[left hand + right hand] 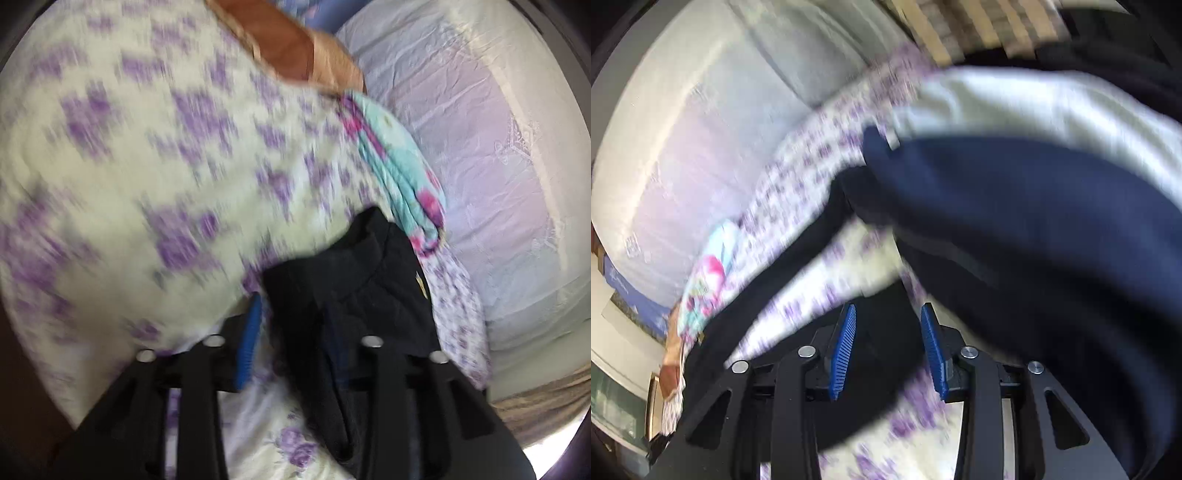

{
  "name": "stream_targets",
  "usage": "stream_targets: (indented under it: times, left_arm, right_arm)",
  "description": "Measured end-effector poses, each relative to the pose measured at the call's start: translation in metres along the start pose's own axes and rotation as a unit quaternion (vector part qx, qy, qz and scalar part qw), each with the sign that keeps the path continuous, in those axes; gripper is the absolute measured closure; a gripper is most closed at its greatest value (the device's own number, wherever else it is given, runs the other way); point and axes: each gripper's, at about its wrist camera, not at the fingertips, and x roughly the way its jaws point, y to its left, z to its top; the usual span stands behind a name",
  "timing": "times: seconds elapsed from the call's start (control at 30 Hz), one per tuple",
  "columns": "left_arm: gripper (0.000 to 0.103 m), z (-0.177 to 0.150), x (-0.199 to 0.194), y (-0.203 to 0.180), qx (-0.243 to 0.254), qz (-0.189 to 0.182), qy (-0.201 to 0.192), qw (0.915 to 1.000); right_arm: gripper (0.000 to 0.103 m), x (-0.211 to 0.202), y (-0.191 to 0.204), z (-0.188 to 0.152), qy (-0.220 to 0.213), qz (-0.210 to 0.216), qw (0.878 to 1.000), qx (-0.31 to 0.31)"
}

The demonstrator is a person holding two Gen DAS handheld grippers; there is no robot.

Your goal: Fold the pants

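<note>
The dark navy pants (351,288) drape over my left gripper (295,332), lifted above the bed; one blue pad (248,347) shows and the other finger is hidden under the cloth. In the right wrist view the pants (1015,206) hang across the upper right, and a dark fold lies between the blue pads (844,350) of my right gripper (888,350), whose jaws stand apart. Both views are motion-blurred.
The bed has a cream sheet with purple flowers (147,166). A folded turquoise and pink cloth (399,166) lies at its edge, beside a pale lilac mattress (480,147). A brown wooden piece (280,44) is at the top.
</note>
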Motion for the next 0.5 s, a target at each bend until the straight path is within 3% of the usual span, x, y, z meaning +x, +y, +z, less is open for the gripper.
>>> stream_targets:
  times: [0.07,0.13,0.3,0.5]
  left_arm:
    - [0.045,0.007,-0.025,-0.005,0.017,0.019,-0.055,0.9982]
    - [0.045,0.017,-0.031,-0.012,0.027,0.022,-0.061,0.9976]
    - [0.045,0.026,0.004,-0.049,0.045,0.002,-0.004,0.9990]
    - [0.043,-0.001,0.063,-0.110,0.093,-0.018,0.062,0.9936]
  right_arm:
    - [0.065,0.006,0.013,0.012,-0.002,0.024,1.000,-0.011]
    - [0.065,0.032,0.029,0.024,0.017,0.052,0.998,-0.011]
    - [0.065,0.126,0.053,0.050,0.070,0.086,0.993,0.031]
    - [0.065,0.212,0.057,0.068,0.091,0.060,0.988,0.111]
